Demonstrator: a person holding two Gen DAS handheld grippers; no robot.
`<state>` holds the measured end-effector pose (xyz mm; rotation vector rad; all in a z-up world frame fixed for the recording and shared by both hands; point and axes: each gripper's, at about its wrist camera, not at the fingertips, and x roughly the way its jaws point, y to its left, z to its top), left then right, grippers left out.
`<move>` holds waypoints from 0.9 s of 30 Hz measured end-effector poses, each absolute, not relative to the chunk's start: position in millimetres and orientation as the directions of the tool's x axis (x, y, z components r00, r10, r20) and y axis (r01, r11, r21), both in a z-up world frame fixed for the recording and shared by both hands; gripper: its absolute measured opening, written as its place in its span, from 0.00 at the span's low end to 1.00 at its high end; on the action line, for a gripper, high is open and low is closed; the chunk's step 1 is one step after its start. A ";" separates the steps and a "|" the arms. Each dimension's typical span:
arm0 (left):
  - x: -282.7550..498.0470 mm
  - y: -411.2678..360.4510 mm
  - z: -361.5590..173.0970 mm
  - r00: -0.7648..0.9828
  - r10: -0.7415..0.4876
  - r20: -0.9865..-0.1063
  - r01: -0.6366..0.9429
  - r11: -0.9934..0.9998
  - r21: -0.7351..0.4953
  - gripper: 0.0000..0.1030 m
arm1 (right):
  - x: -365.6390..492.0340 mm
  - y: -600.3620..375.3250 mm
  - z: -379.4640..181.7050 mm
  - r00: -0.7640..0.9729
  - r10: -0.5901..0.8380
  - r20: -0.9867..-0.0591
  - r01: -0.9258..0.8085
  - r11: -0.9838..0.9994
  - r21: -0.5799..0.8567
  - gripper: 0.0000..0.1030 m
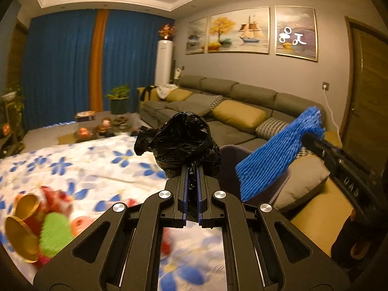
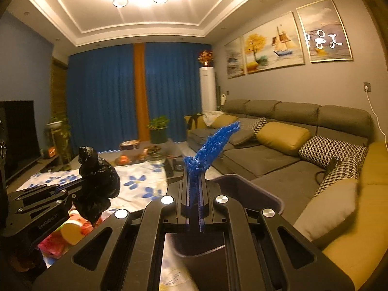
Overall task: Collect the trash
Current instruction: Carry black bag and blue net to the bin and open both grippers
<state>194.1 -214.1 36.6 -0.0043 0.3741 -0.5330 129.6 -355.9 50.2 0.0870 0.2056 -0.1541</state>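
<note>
My left gripper [image 1: 192, 169] is shut on a crumpled black plastic bag [image 1: 179, 143] and holds it up above the table. The bag also shows at the left of the right wrist view [image 2: 98, 184]. My right gripper [image 2: 195, 169] is shut on a blue foam net sleeve [image 2: 213, 143], which sticks up past the fingertips. The sleeve also hangs at the right of the left wrist view [image 1: 274, 155]. A dark purple bin [image 2: 252, 189] sits just beyond and below the right gripper; its rim shows behind the bag in the left wrist view [image 1: 232, 150].
A table with a blue-flowered white cloth [image 1: 84, 167] holds gold lids [image 1: 24, 220], green and red wrappers [image 1: 55, 230]. A grey sofa with yellow cushions [image 2: 283, 135] runs along the right. A coffee table with fruit [image 2: 135, 155] and a TV [image 2: 19, 131] stand beyond.
</note>
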 end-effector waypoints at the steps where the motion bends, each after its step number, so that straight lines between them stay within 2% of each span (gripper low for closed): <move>1: 200.6 -220.3 35.5 0.783 -0.516 -0.346 0.509 0.852 -0.118 0.05 | 131.7 -359.3 48.6 0.965 -0.150 -0.213 0.169 0.983 0.070 0.06; 7: 223.7 -245.0 26.2 0.736 -0.574 -0.359 0.557 0.815 -0.161 0.05 | 142.8 -372.6 35.6 0.956 -0.176 -0.235 0.196 0.978 0.065 0.06; 27: 259.5 -293.2 -5.4 0.667 -0.618 -0.417 0.613 0.773 -0.165 0.06 | 168.0 -395.2 12.1 0.935 -0.180 -0.306 0.218 0.971 0.097 0.06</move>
